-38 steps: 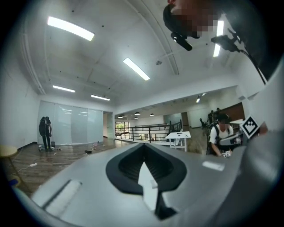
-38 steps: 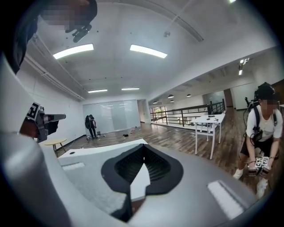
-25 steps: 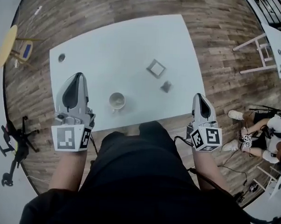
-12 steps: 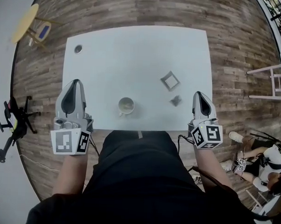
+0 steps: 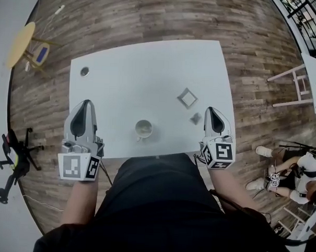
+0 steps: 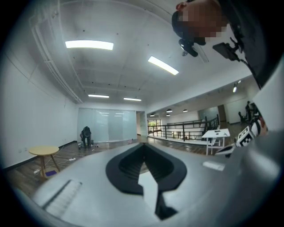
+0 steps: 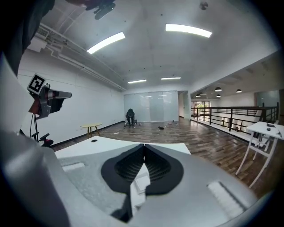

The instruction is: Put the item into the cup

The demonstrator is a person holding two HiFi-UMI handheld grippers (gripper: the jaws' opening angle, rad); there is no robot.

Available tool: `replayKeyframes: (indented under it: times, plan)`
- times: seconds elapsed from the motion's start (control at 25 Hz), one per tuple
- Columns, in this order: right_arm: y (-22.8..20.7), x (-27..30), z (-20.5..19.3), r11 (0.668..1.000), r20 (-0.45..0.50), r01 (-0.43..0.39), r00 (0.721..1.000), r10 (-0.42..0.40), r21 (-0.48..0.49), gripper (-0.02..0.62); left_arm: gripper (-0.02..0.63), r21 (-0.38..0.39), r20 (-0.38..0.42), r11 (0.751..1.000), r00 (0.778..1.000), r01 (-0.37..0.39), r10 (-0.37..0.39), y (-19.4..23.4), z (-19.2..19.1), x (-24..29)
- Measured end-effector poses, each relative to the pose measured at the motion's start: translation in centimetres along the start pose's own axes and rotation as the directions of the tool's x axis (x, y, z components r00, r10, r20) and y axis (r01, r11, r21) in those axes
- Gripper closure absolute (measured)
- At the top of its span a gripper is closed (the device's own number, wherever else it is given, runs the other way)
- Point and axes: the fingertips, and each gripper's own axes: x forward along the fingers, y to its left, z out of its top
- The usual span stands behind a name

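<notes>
left gripper (image 5: 85, 102) pressed together | right gripper (image 5: 213, 110) likewise (both empty) | cup (image 5: 143, 129) between them

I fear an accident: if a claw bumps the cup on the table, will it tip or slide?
The cup looks low and wide-mouthed, so it would probably slide rather than tip. The table looks smooth, so it may slide easily. It stands near the front edge; a push toward the person might drop it.

I see bare tabletop (image 5: 123, 79) left of the cup (image 5: 144, 129); a square frame (image 5: 187, 97) and small block (image 5: 195, 119) stand rightward.
</notes>
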Motion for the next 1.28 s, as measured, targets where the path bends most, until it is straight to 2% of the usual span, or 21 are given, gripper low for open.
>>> replayKeyframes:
  times: [0.12, 0.16, 0.4, 0.68, 0.96, 1.28]
  plan:
    - [0.4, -0.2, -0.4, 1.0, 0.006, 0.007, 1.0, -0.007, -0.011, 0.593, 0.606, 0.013, -0.014, 1.0, 1.0, 0.0, 0.0, 0.2, -0.6, 0.2]
    - [0.4, -0.2, -0.7, 1.0, 0.001, 0.012, 1.0, -0.012, -0.011, 0.567, 0.606, 0.011, -0.02, 1.0, 1.0, 0.002, -0.002, 0.3, -0.9, 0.3]
    - [0.1, -0.7, -3.2, 0.999, -0.061, 0.044, 0.997, -0.045, -0.01, 0.541, 0.604, 0.011, -0.061, 0.999, 0.997, 0.045, -0.044, -0.7, -2.4, 0.7]
    - [0.6, -0.6, -5.3, 1.0, -0.098, 0.029, 0.995, -0.029, 0.004, 0.488, 0.604, 0.001, -0.096, 0.995, 0.991, 0.096, -0.095, -2.1, -3.1, 1.5]
    - [-0.2, 0.0, -7.5, 0.999, -0.153, 0.037, 0.988, -0.034, 0.017, 0.472, 0.604, -0.002, -0.134, 0.991, 0.982, 0.131, -0.13, -3.4, -4.0, 1.7]
    - [-0.2, 0.0, -10.2, 0.999, -0.227, 0.028, 0.974, -0.021, 0.026, 0.442, 0.606, 0.008, -0.184, 0.991, 0.975, 0.132, -0.128, -3.1, -5.3, 1.7]
